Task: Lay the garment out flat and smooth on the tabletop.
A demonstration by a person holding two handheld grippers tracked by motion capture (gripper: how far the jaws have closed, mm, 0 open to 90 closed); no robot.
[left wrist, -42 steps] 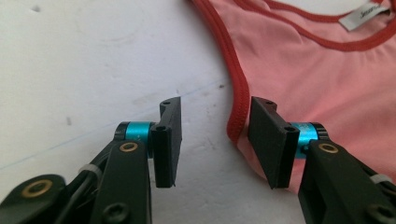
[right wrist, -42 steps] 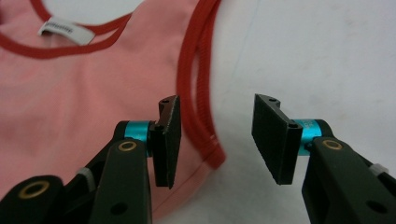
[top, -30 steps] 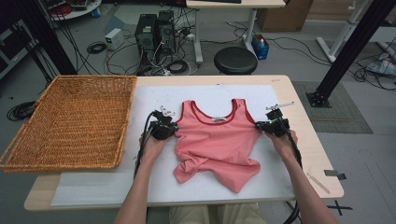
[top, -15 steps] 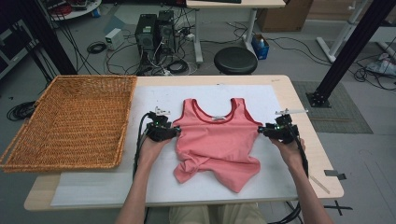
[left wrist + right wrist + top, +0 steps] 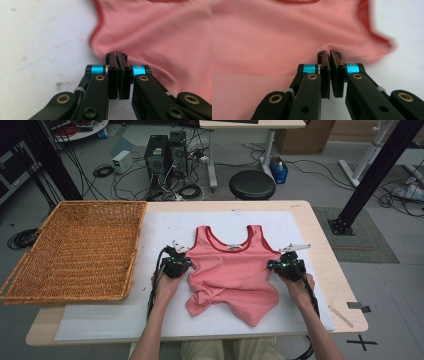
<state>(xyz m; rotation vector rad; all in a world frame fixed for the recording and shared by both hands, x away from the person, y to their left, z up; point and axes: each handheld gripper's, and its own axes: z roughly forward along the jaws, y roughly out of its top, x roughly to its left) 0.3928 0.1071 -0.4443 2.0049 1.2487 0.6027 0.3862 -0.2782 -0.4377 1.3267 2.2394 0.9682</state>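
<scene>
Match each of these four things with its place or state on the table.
Things:
1. basket
2. top
3. left claw
4. stool

Places or states:
A. shut at the top's left edge
B. on the floor beyond the table
C. at the table's left end
D. spread flat, hem bunched

Pairs: 1-C, 2-D, 3-A, 4-B
</scene>
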